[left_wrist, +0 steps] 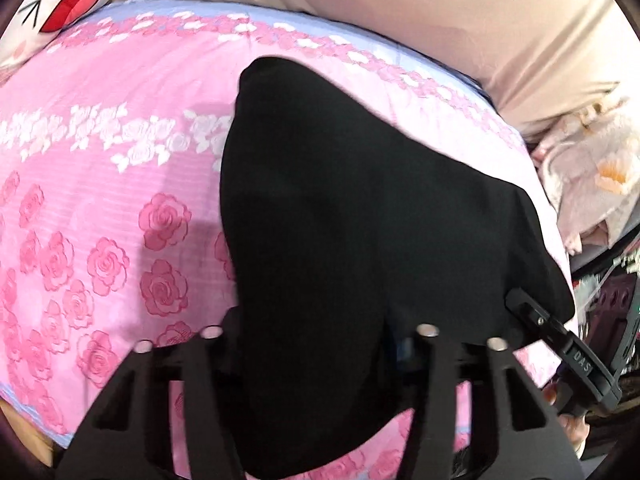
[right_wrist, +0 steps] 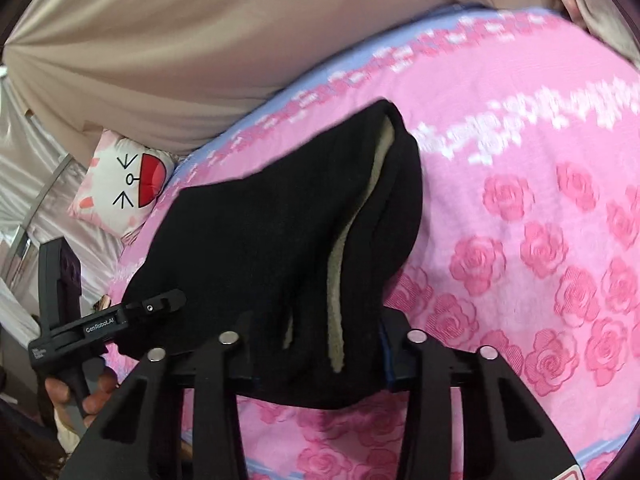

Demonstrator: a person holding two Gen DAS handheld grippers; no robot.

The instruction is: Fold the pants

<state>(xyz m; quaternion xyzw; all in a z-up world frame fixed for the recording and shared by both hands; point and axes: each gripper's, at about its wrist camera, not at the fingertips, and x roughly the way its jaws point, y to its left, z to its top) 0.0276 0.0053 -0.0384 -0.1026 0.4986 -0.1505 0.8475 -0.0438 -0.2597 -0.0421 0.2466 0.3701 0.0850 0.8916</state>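
Note:
The black pants (left_wrist: 344, 216) hang lifted above the pink rose bedspread (left_wrist: 100, 208), stretched between both grippers. My left gripper (left_wrist: 316, 344) is shut on one end of the cloth, which drapes over and hides its fingertips. My right gripper (right_wrist: 316, 356) is shut on the other end of the pants (right_wrist: 280, 240), where a beige fleece lining (right_wrist: 336, 280) shows along the folds. The right gripper also shows in the left wrist view (left_wrist: 532, 316) at the cloth's right edge, and the left gripper in the right wrist view (right_wrist: 160, 304) at its left edge.
A white cartoon-face pillow (right_wrist: 124, 184) lies at the bed's far corner. A beige curtain (right_wrist: 180, 40) hangs behind the bed. Crumpled pale floral bedding (left_wrist: 592, 184) lies past the bed's right side. The bedspread (right_wrist: 520, 240) spreads wide to the right.

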